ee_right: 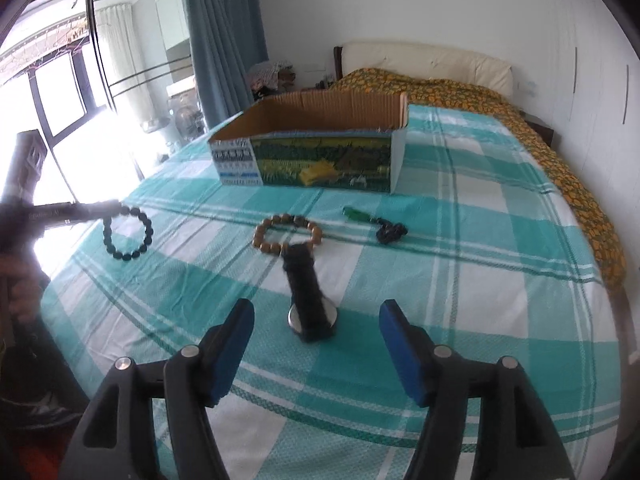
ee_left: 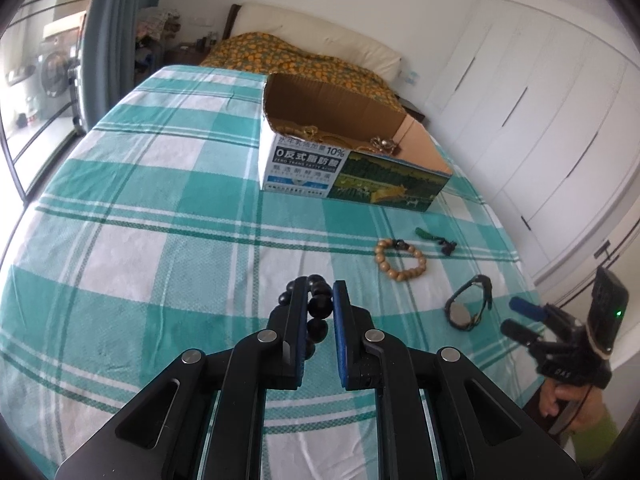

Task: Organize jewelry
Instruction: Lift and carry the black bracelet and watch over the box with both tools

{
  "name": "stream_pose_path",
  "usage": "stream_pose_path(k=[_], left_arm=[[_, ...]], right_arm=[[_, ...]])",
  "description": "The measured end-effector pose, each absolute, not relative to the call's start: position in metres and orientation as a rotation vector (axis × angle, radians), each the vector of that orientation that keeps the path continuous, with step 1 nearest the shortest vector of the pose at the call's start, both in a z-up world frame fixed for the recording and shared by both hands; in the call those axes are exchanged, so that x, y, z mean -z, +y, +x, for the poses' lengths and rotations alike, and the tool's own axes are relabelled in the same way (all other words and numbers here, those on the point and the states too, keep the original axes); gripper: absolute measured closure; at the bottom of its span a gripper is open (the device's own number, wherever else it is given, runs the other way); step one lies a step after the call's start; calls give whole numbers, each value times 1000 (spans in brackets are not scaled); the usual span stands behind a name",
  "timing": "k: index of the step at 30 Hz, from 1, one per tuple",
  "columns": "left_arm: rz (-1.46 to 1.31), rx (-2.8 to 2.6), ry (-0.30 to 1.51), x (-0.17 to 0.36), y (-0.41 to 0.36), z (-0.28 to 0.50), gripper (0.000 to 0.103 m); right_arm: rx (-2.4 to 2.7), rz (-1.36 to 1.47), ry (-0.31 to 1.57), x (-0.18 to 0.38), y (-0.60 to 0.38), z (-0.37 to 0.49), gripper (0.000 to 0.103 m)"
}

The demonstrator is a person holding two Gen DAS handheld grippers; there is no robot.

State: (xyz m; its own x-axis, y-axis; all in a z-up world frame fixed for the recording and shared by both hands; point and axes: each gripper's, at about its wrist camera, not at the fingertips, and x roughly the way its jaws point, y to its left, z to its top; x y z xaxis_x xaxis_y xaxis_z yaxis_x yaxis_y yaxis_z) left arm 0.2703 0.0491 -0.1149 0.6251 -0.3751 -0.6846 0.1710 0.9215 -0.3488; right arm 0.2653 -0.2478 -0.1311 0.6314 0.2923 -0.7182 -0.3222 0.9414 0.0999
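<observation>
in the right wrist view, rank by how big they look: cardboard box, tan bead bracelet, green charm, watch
1. cardboard box
2. watch, though nearness to the camera inflates it
3. tan bead bracelet, close to the watch in apparent size
4. green charm

Black bead bracelet (ee_right: 128,234) dangling — others scattered on cloth.

Beyond the claw lies a checked green and white cloth (ee_right: 480,280). Far ahead, behind this cloth, is a bed with an orange patterned blanket (ee_right: 460,84) and a cream headboard (ee_right: 428,60). To the far left hangs a blue curtain (ee_right: 224,32) beside a large window (ee_right: 60,92). White wardrobe doors (ee_left: 540,112) stand to the right.
</observation>
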Motion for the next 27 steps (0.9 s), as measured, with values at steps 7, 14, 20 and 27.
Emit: stream_pose_path(k=[7, 14, 20, 27], left_arm=[[-255, 329, 851, 116, 40, 268, 92], [-262, 333, 849, 114, 43, 266, 92], [-273, 377, 834, 101, 37, 269, 92], [-261, 433, 806, 67, 30, 280, 92]], right_arm=[[-382, -179, 884, 172, -215, 300, 37], [-386, -60, 935, 161, -230, 299, 61], [-386, 37, 912, 123, -245, 285, 61], [-421, 34, 891, 89, -239, 283, 61]])
